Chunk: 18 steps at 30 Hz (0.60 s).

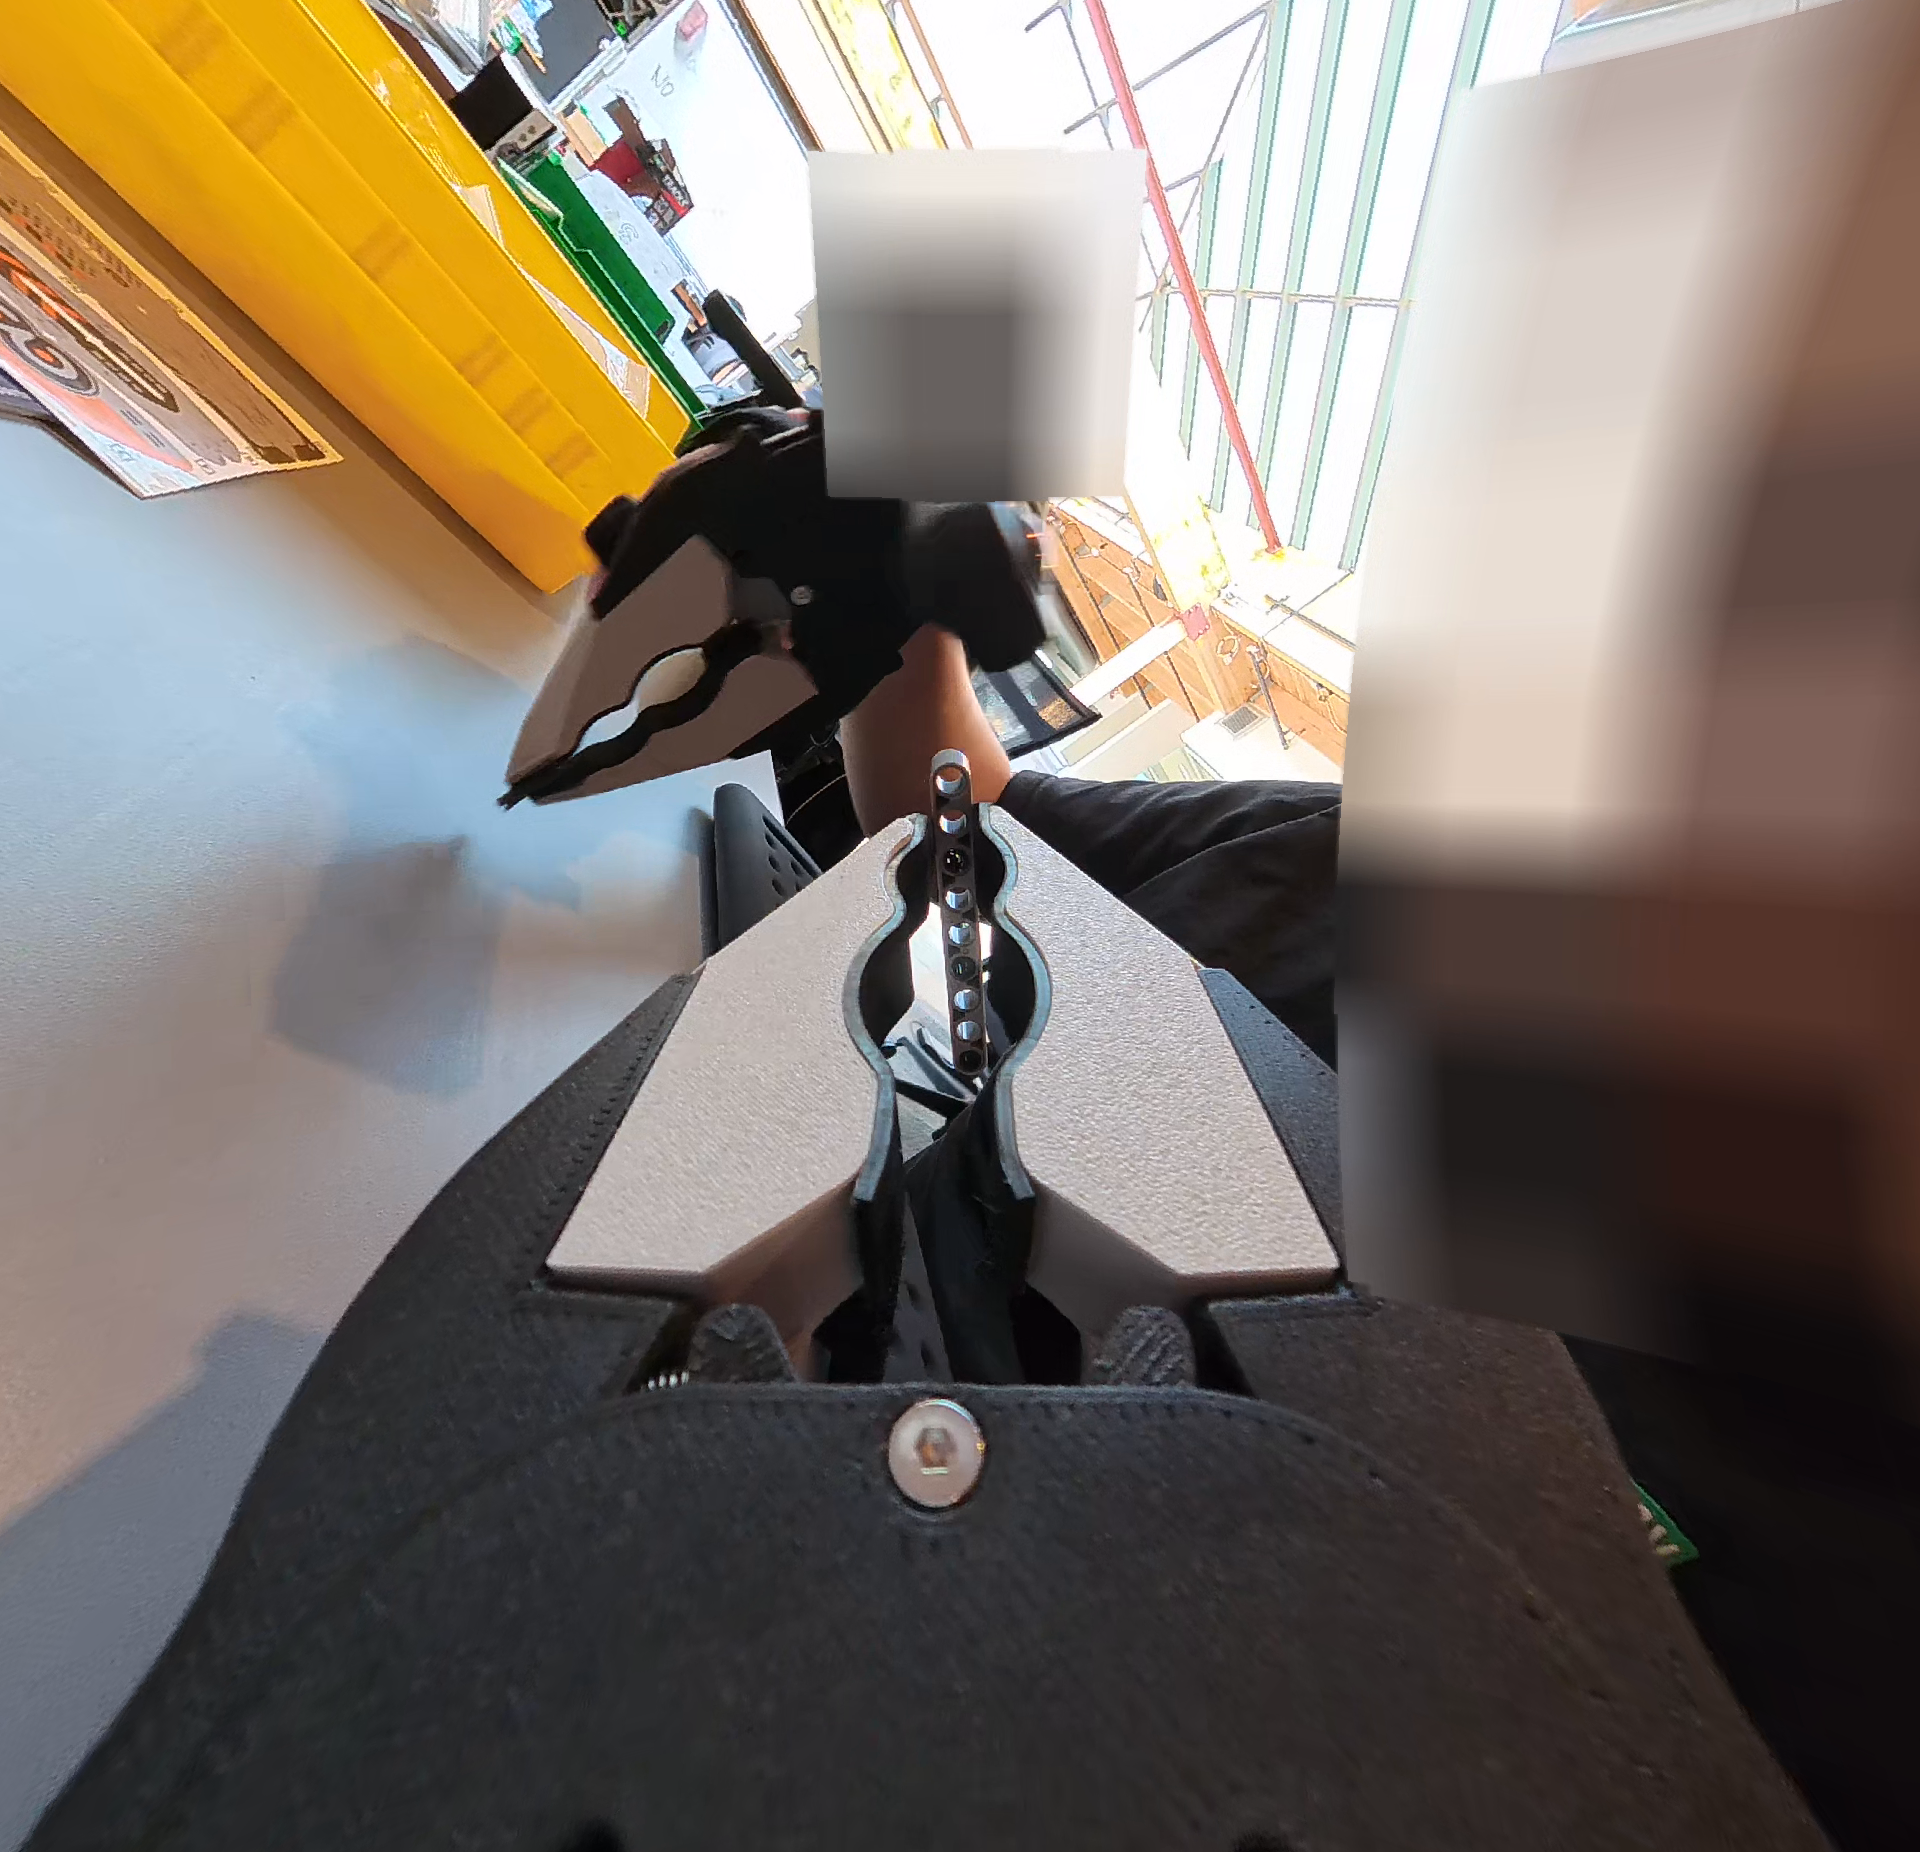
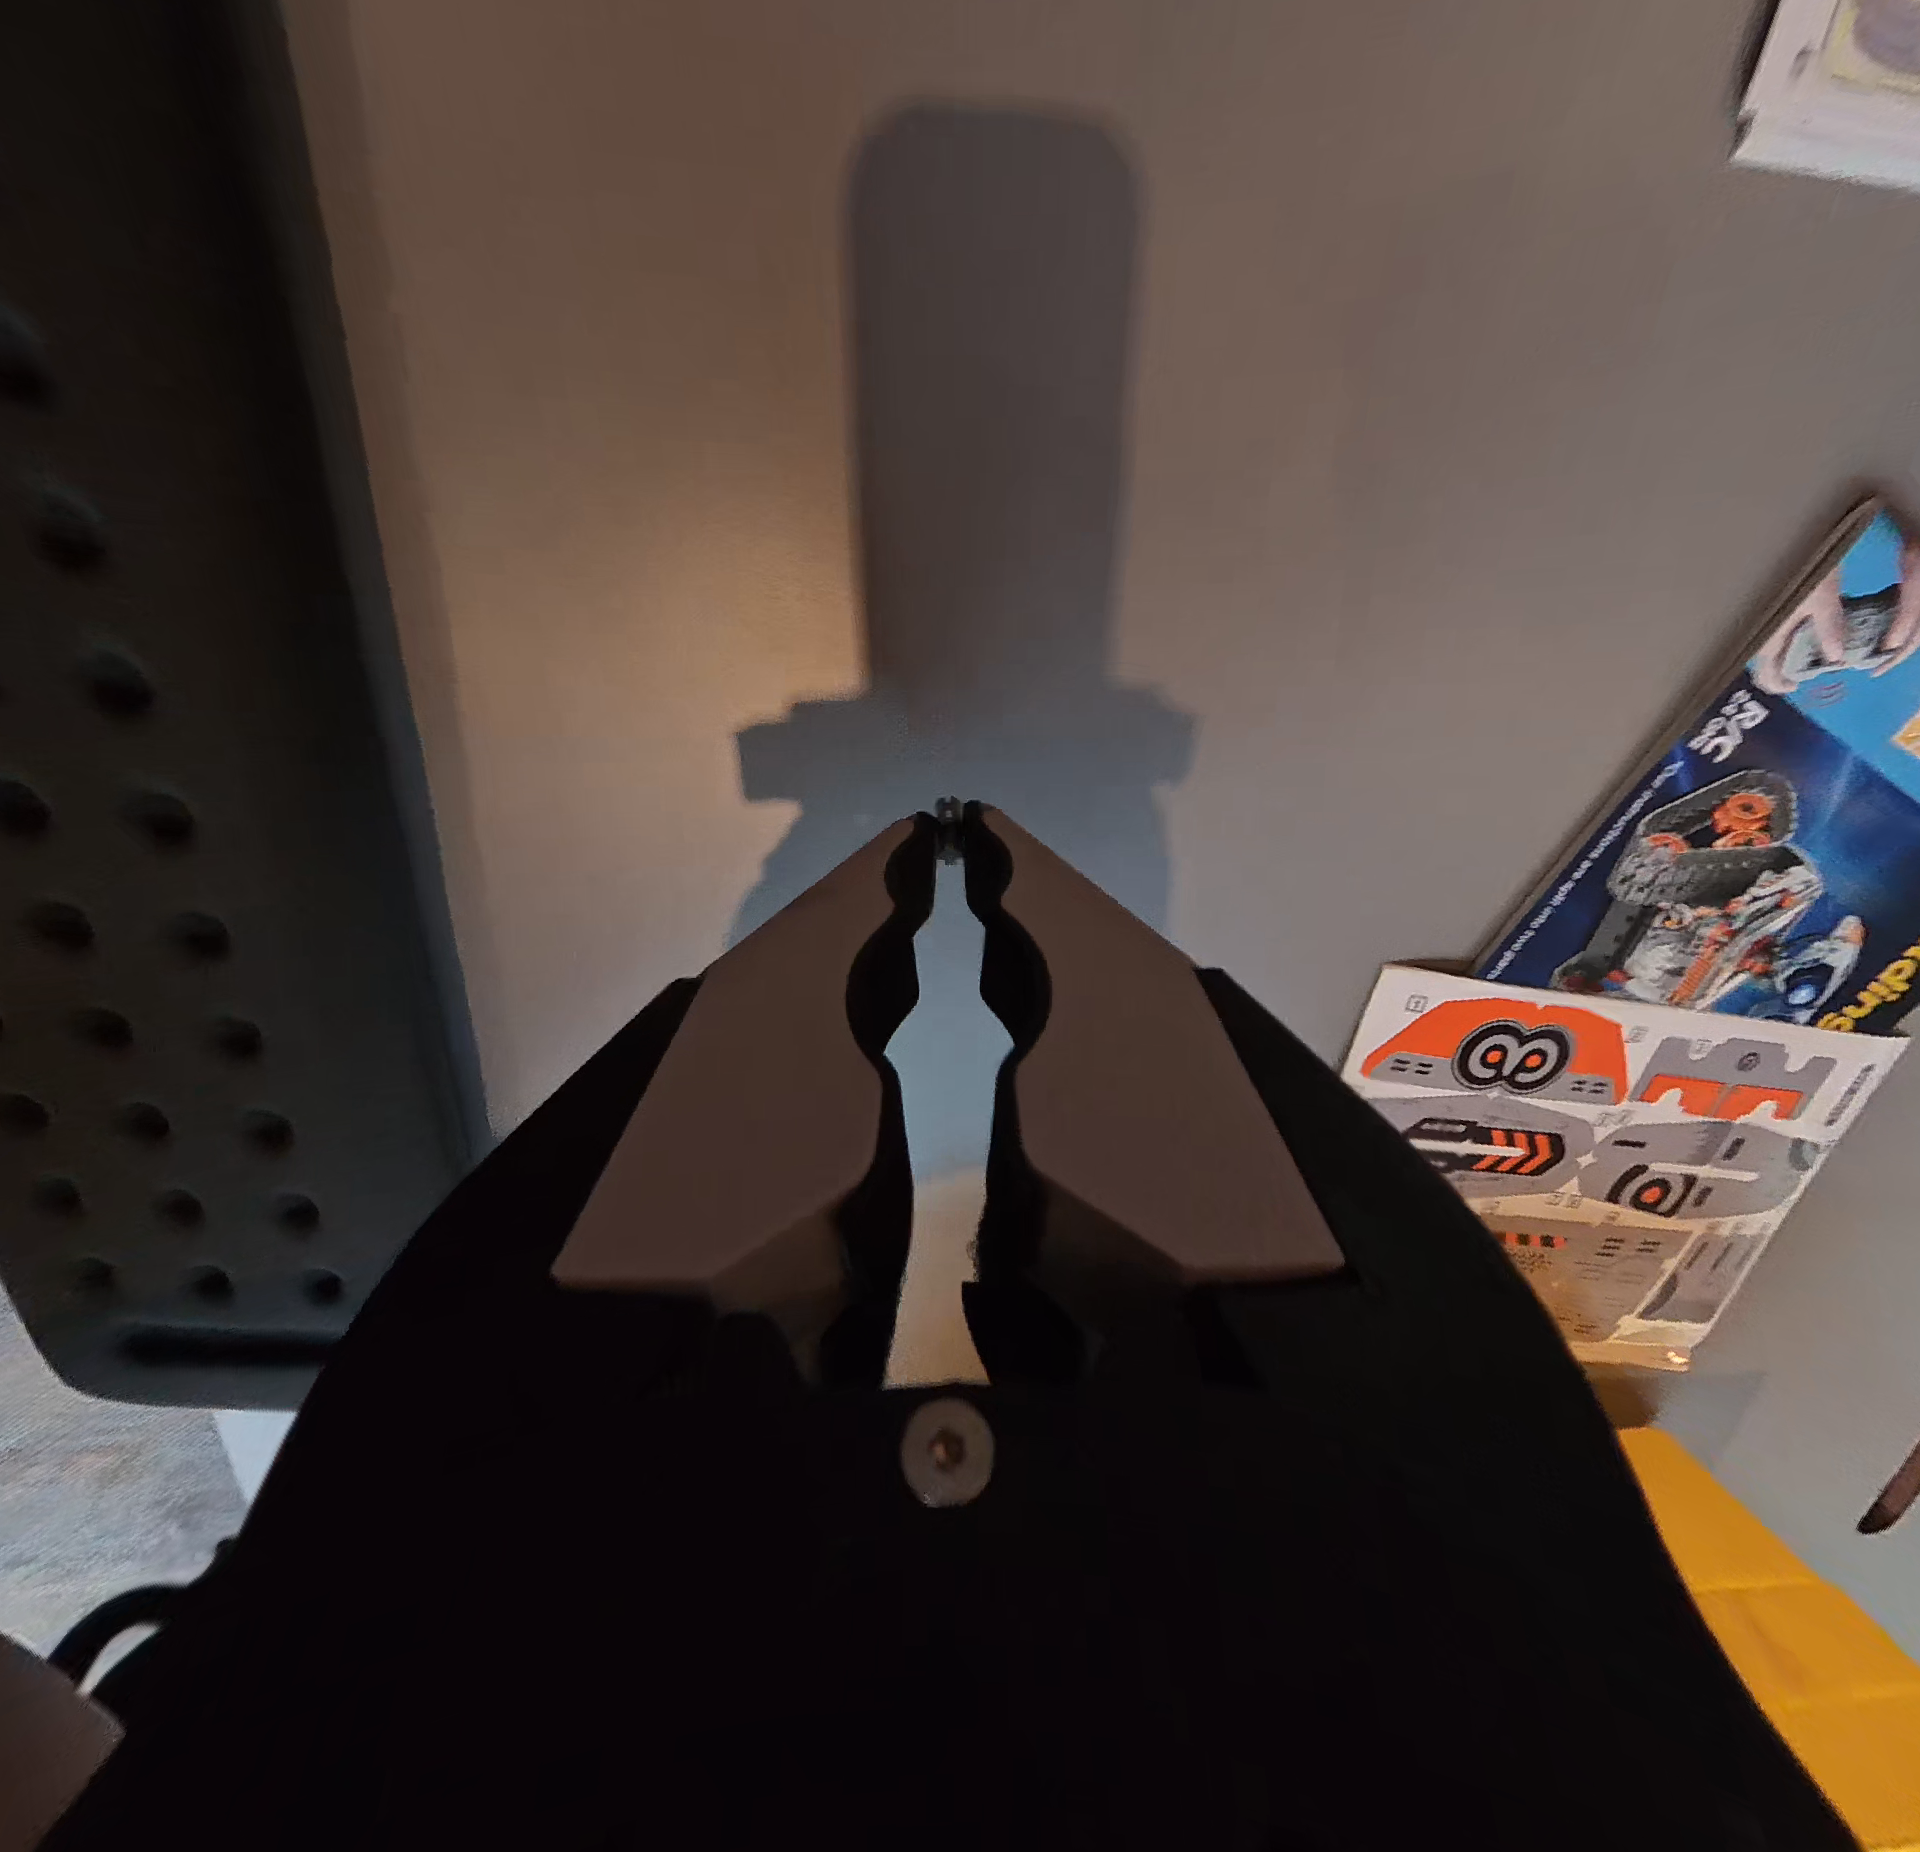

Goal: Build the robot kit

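Note:
My left gripper (image 1: pixel 948 820) is shut on a thin dark perforated beam (image 1: pixel 961 935), which stands upright between the fingers with its top end past the tips. The right gripper (image 1: pixel 525 786) shows farther off, up and to the left, tilted down over the grey table (image 1: pixel 208 867). In the right wrist view my right gripper (image 2: pixel 948 838) is shut on a small dark pin-like piece (image 2: pixel 948 828) pinched at the very tips, held above the table (image 2: pixel 1351 452). Its shadow falls on the table ahead.
A yellow bin (image 1: pixel 312 192) and a green bin (image 1: pixel 603 233) stand at the table's far side. A printed kit box (image 2: pixel 1714 846) and a printed card sheet (image 2: pixel 1600 1158) lie at the right. A black perforated panel (image 2: pixel 156 763) is at the left. A person's arm (image 1: pixel 914 701) is behind the right gripper. There is about 20 cm between the tips of the two grippers.

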Motion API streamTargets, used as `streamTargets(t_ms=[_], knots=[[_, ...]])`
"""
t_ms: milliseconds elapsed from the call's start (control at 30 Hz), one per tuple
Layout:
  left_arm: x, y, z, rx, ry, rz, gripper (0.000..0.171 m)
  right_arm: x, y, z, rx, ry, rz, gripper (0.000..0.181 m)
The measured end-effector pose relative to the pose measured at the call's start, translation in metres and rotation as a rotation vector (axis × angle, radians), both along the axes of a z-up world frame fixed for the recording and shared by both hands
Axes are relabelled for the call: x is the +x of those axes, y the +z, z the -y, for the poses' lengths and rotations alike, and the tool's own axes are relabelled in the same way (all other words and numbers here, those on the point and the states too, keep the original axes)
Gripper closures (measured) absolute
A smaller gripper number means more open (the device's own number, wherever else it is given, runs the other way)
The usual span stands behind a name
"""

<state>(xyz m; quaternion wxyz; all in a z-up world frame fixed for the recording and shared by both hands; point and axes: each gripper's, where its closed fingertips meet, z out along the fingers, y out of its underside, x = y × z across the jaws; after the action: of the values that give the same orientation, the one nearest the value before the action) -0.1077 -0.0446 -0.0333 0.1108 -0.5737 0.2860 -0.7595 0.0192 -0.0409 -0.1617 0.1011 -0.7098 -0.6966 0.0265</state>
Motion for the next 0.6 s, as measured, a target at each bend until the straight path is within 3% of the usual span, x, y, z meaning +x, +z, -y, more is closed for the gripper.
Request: streamTargets(t_ms=[300, 400, 600], knots=[[0.006, -0.015, -0.006, -0.005, 0.035, -0.072, 0.167, -0.051, 0.080, -0.005, 0.267, 0.083, -0.494, 0.178], [0.005, -0.018, -0.011, -0.015, 0.068, -0.090, 0.167, -0.061, 0.104, -0.025, 0.451, 0.064, -0.612, 0.178], [0.004, -0.019, -0.020, 0.029, 0.129, -0.097, 0.167, -0.082, 0.188, -0.068, 0.884, 0.062, -0.840, 0.178]])
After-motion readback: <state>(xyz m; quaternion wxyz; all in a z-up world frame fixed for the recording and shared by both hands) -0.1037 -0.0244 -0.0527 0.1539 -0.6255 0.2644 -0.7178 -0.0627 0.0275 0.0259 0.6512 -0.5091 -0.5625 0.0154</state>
